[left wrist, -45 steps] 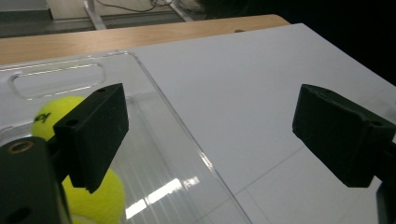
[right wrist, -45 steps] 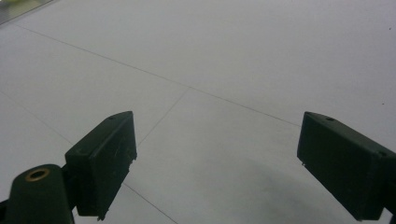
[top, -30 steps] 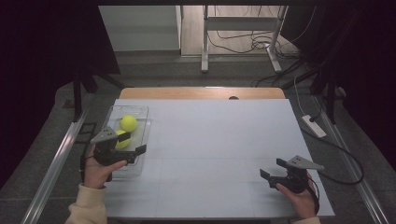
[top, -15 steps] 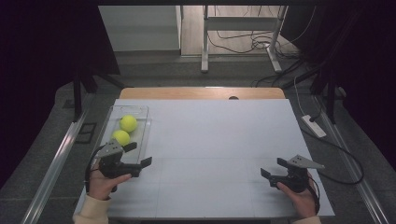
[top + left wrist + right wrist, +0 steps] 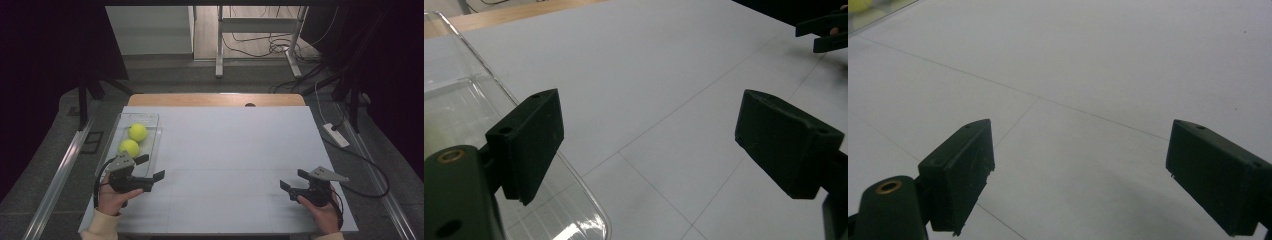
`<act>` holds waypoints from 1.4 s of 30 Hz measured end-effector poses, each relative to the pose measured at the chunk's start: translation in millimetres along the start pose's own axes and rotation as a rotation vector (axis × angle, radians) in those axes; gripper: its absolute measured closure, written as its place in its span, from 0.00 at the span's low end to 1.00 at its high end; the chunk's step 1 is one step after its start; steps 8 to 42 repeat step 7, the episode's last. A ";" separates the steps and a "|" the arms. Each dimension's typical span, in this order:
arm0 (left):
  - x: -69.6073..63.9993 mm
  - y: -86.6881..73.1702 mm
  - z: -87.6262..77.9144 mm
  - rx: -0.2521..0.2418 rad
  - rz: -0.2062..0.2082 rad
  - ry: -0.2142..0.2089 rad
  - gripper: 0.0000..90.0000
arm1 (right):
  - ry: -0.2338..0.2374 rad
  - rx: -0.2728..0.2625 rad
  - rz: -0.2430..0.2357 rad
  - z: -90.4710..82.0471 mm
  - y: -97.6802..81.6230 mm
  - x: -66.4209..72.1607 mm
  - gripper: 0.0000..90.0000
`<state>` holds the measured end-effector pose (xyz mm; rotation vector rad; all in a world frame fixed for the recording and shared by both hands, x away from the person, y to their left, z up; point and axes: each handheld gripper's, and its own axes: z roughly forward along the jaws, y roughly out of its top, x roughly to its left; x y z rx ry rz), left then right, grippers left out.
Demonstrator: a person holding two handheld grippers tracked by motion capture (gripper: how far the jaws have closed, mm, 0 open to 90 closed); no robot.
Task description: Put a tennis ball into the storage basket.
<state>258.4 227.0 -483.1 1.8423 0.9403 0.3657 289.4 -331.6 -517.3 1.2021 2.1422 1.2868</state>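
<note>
While two yellow-green tennis balls (image 5: 134, 140) lie side by side in the clear plastic tray (image 5: 150, 120) at the left of the white table (image 5: 235, 150), the placing looks done as far as the high view tells. No other ball lies on the table. The left gripper (image 5: 150, 168) sits just beside the tray's near end, its jaws having just been closing a little yet standing apart with nothing between them. The right gripper (image 5: 293, 179) rests low at the near right, well apart from the tray, jaws spread and empty. What remains seems only to draw the hands clear.
</note>
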 end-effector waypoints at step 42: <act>0.0 0.6 2.2 0.005 0.008 0.001 0.15 | -0.001 -0.002 0.000 -0.5 -0.5 -0.1 0.13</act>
